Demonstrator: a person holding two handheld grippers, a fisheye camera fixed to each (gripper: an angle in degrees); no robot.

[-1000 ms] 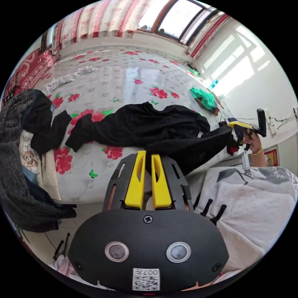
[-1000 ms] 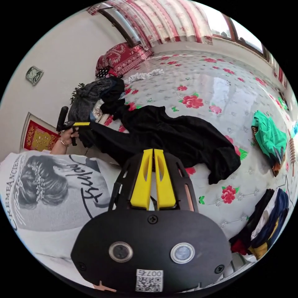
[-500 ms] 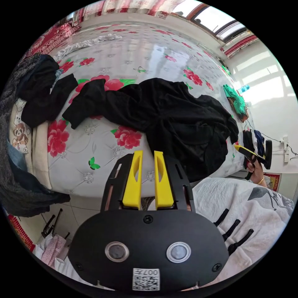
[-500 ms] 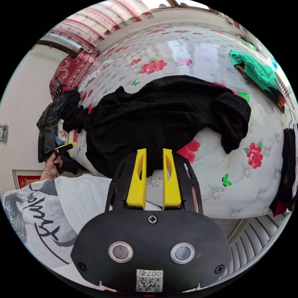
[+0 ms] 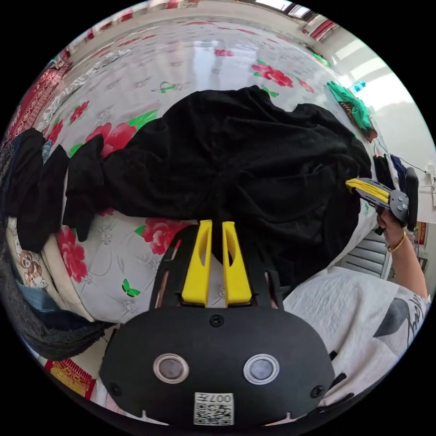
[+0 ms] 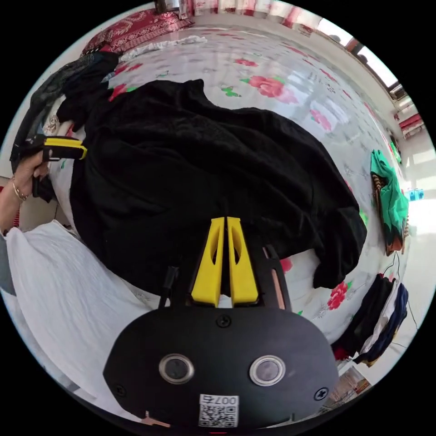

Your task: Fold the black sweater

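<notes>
I see a big bed (image 5: 190, 45) with a white cover that has red flowers on it. The black sweater (image 5: 236, 154) lies on the near side of the bed, all bunched up and not flat. Its long way runs along the near edge of the bed, from one side to the other. In the left gripper view one sleeve (image 5: 84, 181) points to the left end, near a pile of dark clothes (image 5: 27, 190) at the bed's edge. The near part of the sweater hangs a little over the bed's edge toward my white shirt (image 5: 363, 313). In the right gripper view another part of the sweater droops down at the right end (image 6: 338, 245). A green cloth (image 6: 390, 204) lies on the bed, well apart from the sweater, and some more folded dark clothes (image 6: 377, 318) hang at the bed's corner. My left hand-held gripper (image 5: 212, 225) has its yellow jaws a little apart, with black cloth in the gap, but I cannot tell if they pinch it. My right hand-held gripper (image 6: 226, 221) has its jaws nearly together over the sweater, and I cannot tell if cloth is caught between them.
</notes>
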